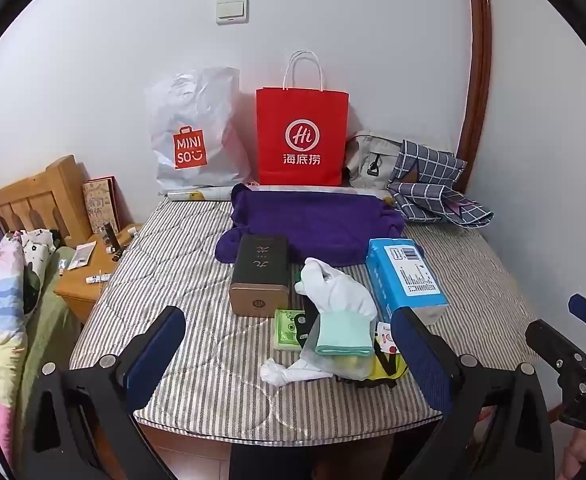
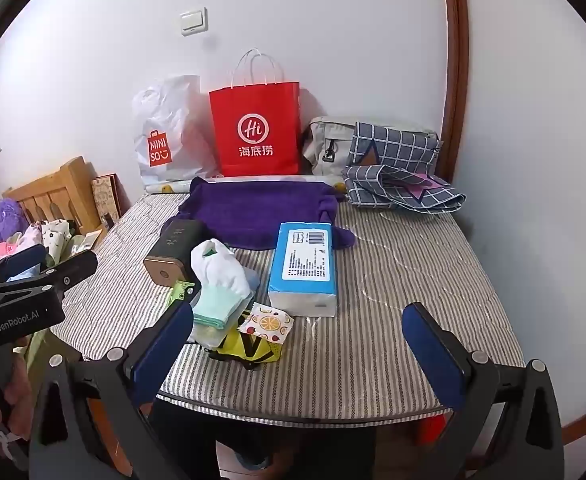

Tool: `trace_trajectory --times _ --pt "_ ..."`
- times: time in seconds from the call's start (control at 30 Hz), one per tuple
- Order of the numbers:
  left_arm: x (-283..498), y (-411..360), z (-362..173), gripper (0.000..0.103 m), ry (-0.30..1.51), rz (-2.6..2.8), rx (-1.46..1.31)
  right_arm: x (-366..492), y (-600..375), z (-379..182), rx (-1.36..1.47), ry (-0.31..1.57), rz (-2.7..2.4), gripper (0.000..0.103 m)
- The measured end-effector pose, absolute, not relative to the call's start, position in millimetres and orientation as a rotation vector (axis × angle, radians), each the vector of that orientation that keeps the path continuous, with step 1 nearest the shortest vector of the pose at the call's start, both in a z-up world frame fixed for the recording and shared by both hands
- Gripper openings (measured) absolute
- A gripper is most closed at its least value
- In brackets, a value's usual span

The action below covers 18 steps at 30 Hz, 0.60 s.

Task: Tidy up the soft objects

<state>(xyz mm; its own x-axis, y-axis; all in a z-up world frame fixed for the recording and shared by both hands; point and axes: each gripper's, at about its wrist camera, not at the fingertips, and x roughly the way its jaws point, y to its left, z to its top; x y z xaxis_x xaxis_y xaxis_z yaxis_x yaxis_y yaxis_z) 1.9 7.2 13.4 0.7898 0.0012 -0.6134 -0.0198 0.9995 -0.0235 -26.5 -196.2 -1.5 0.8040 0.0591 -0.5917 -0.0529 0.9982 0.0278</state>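
- Left wrist view: my left gripper (image 1: 289,354) hangs over the near edge of the striped mattress (image 1: 181,264), fingers spread wide, nothing between the pads.
- The heap of soft things (image 1: 335,332) lies just ahead and a little right of centre, closer to my right-hand finger than to the left one: a white glove (image 1: 335,284) draped on top, a mint-green sock (image 1: 343,334) below it, white cloth trailing near-left.
- The heap's long axis runs near to far, roughly along my fingers, so I judge a straight push forward would straddle it.
- Right wrist view: my right gripper (image 2: 313,350) is also spread wide and empty. From here the same heap sits far-left, past my left-hand finger; bare striped cover lies straight ahead.
- Judgement: the left gripper is nearer and better lined up. The right would need to swing left first.
- Hard neighbours crowd the heap: a dark tin (image 1: 259,276) just to its far-left and a blue tissue pack (image 1: 405,276) just to its right. A wide approach risks nudging either.
- Farther back a purple towel (image 1: 317,220) lies flat, left to right; a red paper bag (image 1: 303,136) and a white plastic bag (image 1: 197,132) stand against the wall.
- No sorting visibly done yet.
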Motion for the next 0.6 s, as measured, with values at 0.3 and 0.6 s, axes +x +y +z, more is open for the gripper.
trace_trajectory --times 0.3,0.6 --pt "-0.1 9.9 12.1 0.103 0.651 0.014 -0.034 -26.7 -193.4 1.7 0.008 0.634 0.063 0.102" --pt "-1.0 13.5 12.1 0.103 0.647 0.017 -0.039 -25.9 -189.5 1.9 0.009 0.636 0.074 0.102"
